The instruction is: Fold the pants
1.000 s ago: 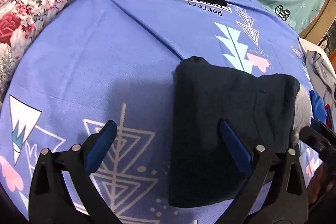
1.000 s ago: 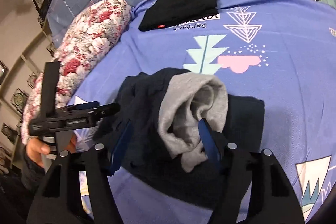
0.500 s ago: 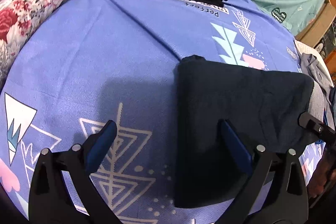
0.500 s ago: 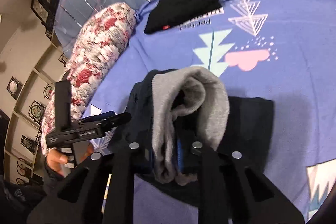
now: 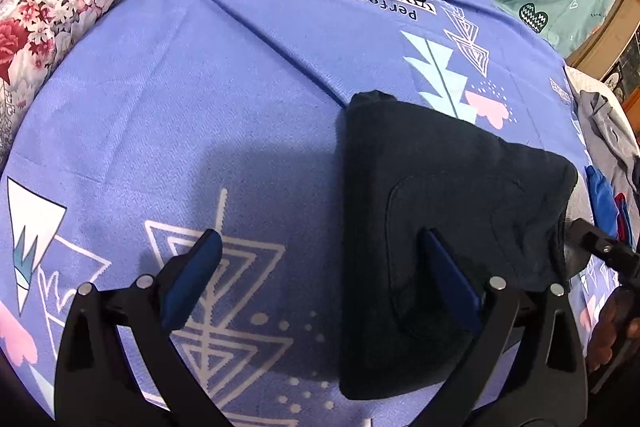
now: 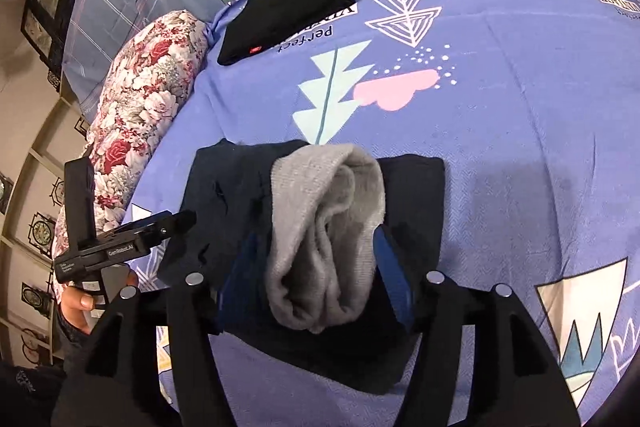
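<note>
Opening right hand-held gripper [image 6: 314,285] astride pants [image 6: 224,211]' grey waistband [image 6: 324,227], pads off it; left hand-held gripper [image 5: 320,283] spread wide, empty, beside pants, probably readying the next fold.

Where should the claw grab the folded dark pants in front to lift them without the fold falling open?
Grip the dark pants at the thick folded edge on the left in the left wrist view, coming in low from that side. There the layers are joined; the opposite end is loose, with the grey lining bunched out.

Right gripper [image 6: 316,275] jaws opening again (grey lining [image 6: 324,227] between), after a squeeze
</note>
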Tool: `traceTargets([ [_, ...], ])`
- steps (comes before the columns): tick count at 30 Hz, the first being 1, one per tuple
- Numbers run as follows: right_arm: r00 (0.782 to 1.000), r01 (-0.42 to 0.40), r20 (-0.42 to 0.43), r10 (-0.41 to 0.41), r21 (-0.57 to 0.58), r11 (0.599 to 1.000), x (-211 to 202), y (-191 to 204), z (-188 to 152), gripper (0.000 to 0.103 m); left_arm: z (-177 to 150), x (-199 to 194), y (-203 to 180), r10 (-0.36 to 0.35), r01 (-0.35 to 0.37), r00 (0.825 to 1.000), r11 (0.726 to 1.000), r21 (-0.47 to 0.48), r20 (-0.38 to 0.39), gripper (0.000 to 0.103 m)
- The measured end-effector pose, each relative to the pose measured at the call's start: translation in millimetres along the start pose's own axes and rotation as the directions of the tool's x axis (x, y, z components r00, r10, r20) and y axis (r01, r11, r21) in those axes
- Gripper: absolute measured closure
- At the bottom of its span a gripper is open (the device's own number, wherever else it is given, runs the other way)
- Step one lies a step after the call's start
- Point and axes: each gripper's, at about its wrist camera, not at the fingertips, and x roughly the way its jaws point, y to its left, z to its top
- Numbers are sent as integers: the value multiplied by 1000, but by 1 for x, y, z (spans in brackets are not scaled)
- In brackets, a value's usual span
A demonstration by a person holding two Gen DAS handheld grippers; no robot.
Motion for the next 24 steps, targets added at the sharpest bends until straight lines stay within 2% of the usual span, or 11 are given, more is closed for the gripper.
traceTargets([
  [3, 999, 46, -26, -47, -32, 998, 14, 2, -3, 44, -2, 1, 2, -4, 4, 1000, 1000, -11, -3, 2],
  [6, 998, 57, -27, -57, -24, 998, 5, -5, -7, 44, -3, 1, 3, -11, 11, 1000, 1000, -10, -5, 2],
  [10, 997, 71, -6, -71, 4, 997, -8, -14, -13, 38, -4, 1, 2, -6, 6, 1000, 1000, 1, 1, 2],
  [15, 999, 43, -29, -42, 35, 998, -2, -16, -14, 29, -6, 3, 3, -7, 7, 1000, 1000, -8, 1, 2],
  [18, 999, 17, -51, -16, 27, 999, 6, -8, -13, 29, -7, 3, 4, -12, 12, 1000, 1000, -16, 0, 2],
  [19, 999, 6, -52, -5, 10, 1000, 9, -2, -13, 33, -8, 3, 4, -11, 11, 1000, 1000, -16, -1, 2],
  [21, 998, -10, -54, 10, 2, 1000, 13, 3, -13, 67, -8, 3, 4, -7, 7, 1000, 1000, -14, -1, 2],
  [24, 999, -30, -13, 30, -11, 999, 5, 7, -10, 82, -7, 2, 5, -7, 7, 1000, 1000, -17, -2, 2],
])
